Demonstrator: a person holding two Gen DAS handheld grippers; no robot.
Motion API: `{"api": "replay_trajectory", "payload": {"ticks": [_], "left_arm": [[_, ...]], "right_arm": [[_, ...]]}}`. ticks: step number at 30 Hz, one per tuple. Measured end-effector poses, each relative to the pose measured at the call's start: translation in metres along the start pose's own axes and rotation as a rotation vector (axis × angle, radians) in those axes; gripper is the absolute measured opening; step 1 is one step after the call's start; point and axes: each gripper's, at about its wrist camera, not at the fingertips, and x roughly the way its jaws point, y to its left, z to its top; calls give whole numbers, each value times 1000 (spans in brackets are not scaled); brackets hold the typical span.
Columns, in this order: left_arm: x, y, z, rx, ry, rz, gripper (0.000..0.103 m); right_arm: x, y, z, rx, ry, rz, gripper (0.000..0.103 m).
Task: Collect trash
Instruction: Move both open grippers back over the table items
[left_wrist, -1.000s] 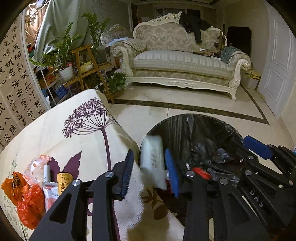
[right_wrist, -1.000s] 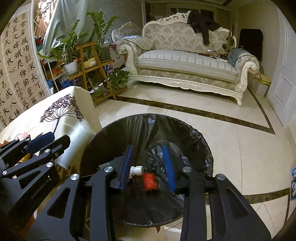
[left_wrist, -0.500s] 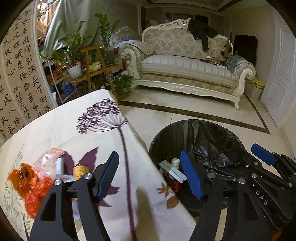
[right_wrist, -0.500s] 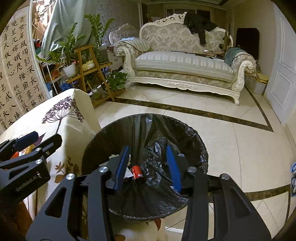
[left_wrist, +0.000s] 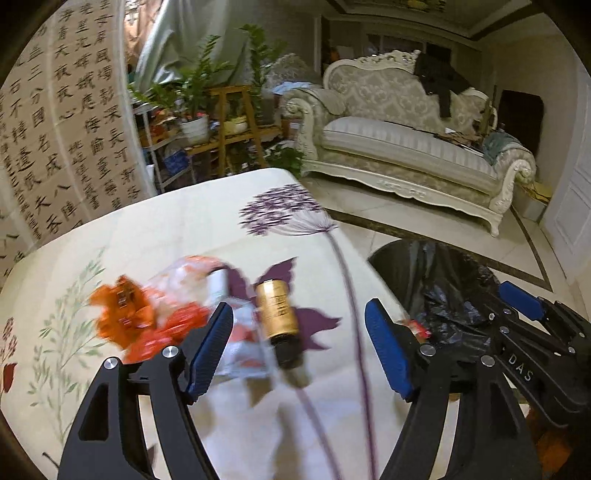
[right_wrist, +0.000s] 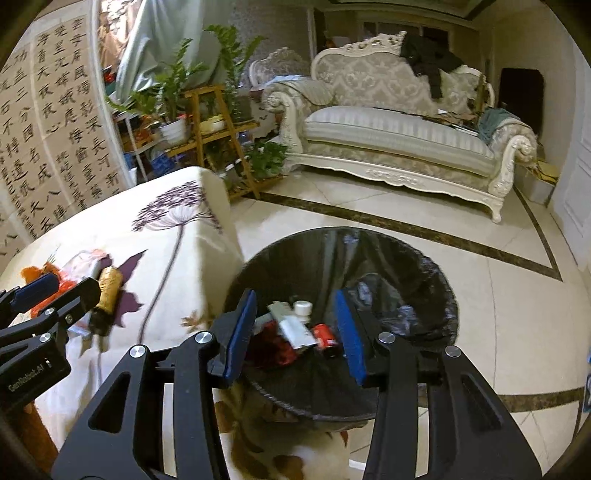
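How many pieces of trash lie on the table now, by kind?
Orange wrappers: 1 crumpled heap, number unclear
White-and-orange packets: 1 at least, blurred
Gold bottle: 1
Total: 3 at least

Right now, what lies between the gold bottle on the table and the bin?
Only bare flowered tablecloth, ending at the table edge beside the bin. Both wrist views show nothing else between it and the gold bottle.

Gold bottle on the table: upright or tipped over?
Tipped over. The gold bottle lies on its side on the floral tablecloth, dark cap end toward the camera, beside the orange wrappers.
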Motion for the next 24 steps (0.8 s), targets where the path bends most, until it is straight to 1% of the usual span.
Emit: {"api": "replay_trajectory", "payload": {"ticks": [6, 11, 16, 24], "left_arm": [[-10, 36, -7, -55, -1, 58, 72], [-13, 61, -17, -94, 13, 92, 72], [-9, 72, -25, -114, 36, 100, 72], [9, 82, -27, -146, 86, 78, 72]], "right_arm": [[-3, 30, 0, -47, 4, 43, 43], [-3, 49, -2, -76, 11, 69, 43], [-1, 60, -5, -96, 23, 90, 43], [0, 64, -7, -103, 32, 100, 43]]}}
